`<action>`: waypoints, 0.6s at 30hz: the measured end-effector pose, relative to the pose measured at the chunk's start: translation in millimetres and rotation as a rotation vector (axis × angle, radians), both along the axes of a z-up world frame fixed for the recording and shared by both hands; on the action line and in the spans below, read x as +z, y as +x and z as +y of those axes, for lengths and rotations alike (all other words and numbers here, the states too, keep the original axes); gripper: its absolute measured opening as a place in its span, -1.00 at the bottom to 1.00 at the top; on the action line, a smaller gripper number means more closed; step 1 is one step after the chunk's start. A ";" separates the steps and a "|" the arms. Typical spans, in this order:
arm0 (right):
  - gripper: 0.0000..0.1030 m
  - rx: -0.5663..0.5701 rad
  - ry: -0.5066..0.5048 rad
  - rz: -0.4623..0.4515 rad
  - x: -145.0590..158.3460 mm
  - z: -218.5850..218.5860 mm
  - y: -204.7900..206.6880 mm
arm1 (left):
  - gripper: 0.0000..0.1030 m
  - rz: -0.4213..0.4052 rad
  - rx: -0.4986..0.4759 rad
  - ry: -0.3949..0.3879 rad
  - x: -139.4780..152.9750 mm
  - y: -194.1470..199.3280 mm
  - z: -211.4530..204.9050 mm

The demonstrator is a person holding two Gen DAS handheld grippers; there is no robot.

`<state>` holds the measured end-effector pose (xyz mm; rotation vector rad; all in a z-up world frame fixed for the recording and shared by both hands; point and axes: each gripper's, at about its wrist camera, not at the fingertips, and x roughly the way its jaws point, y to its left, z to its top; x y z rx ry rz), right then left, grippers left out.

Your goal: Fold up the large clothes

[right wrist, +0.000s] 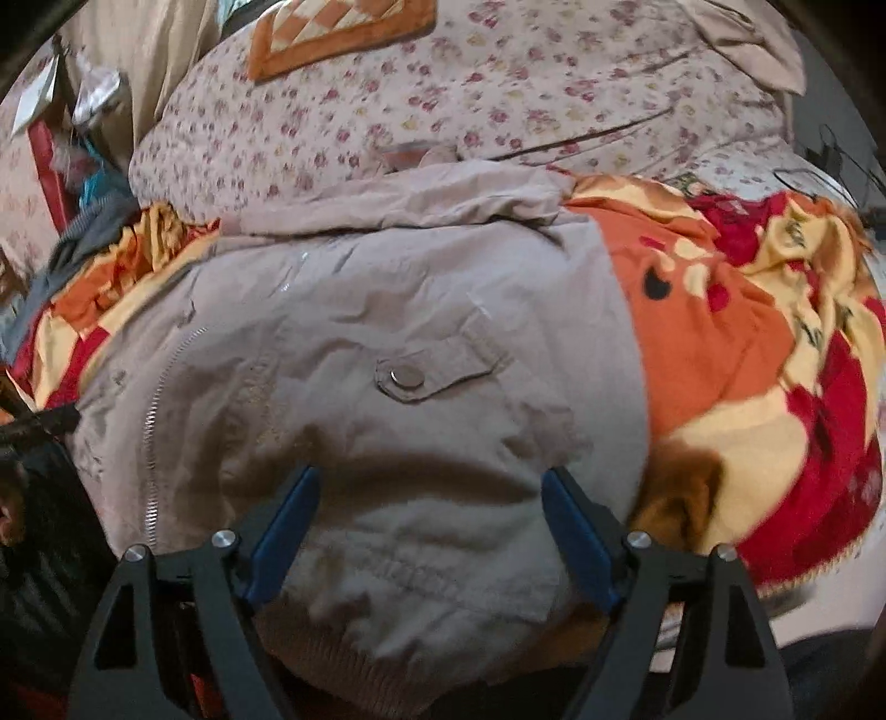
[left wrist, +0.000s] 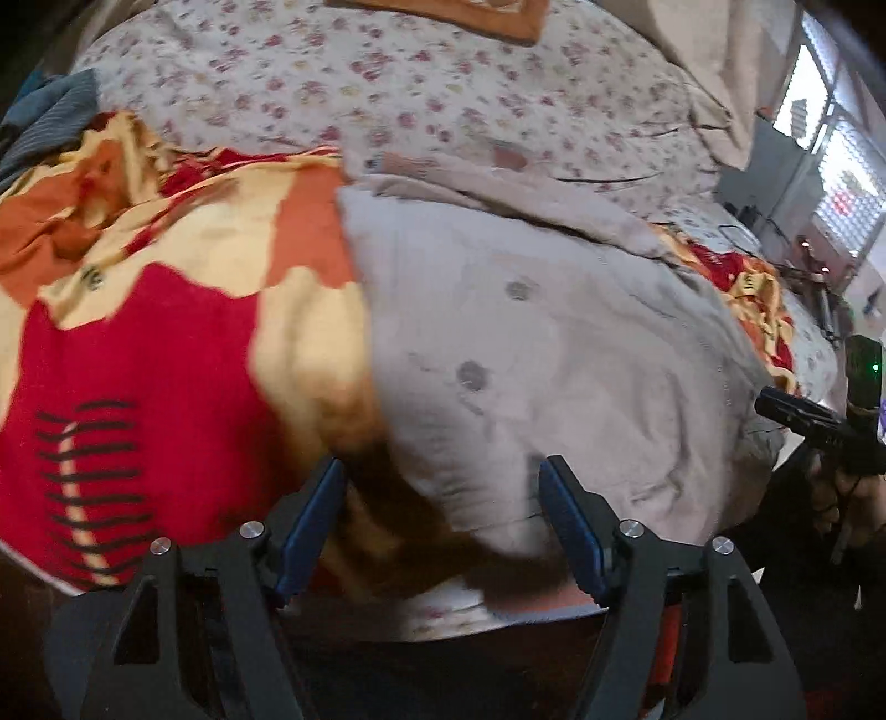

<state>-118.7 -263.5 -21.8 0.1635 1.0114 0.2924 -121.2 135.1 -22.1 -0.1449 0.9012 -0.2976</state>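
Both the left gripper (left wrist: 443, 493) and right gripper (right wrist: 432, 498), jaws apart and empty, hang over the beige jacket (right wrist: 387, 310) at the bed's (right wrist: 498, 83) near edge, and a grab there could catch the blanket (left wrist: 138, 343) underneath too (it lies flush beneath).

Black-framed left claw (left wrist: 443, 498) and right claw (right wrist: 432, 498), blue pads, silver screws.

Jacket (right wrist: 387, 343) spread on blanket (right wrist: 720, 343), itself on bedsheet (right wrist: 470, 94). In right wrist view: blanket at 3 o'clock of jacket, cushion (right wrist: 332, 33) at 12, flap pocket (right wrist: 437, 368) near centre, zipper (right wrist: 158, 410) at 9. In left wrist view: blanket at 9 o'clock of jacket, window (left wrist: 841, 138) at 2.
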 end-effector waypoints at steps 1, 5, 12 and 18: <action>0.66 -0.008 0.004 -0.002 0.9 -2.6 -4.8 | 0.22 -0.003 -0.003 -0.017 -0.2 1.8 -2.4; 0.66 -0.035 0.007 -0.003 2.4 -10.2 -15.2 | 0.22 0.075 -0.073 -0.135 -10.3 6.5 -12.6; 0.66 -0.053 -0.009 0.016 3.5 -17.3 -29.8 | 0.14 0.074 -0.100 -0.161 -16.0 -0.6 -15.6; 0.66 -0.074 0.024 0.123 -19.0 -28.7 -40.9 | -0.89 -0.033 -0.127 -0.062 -0.9 -7.9 -37.6</action>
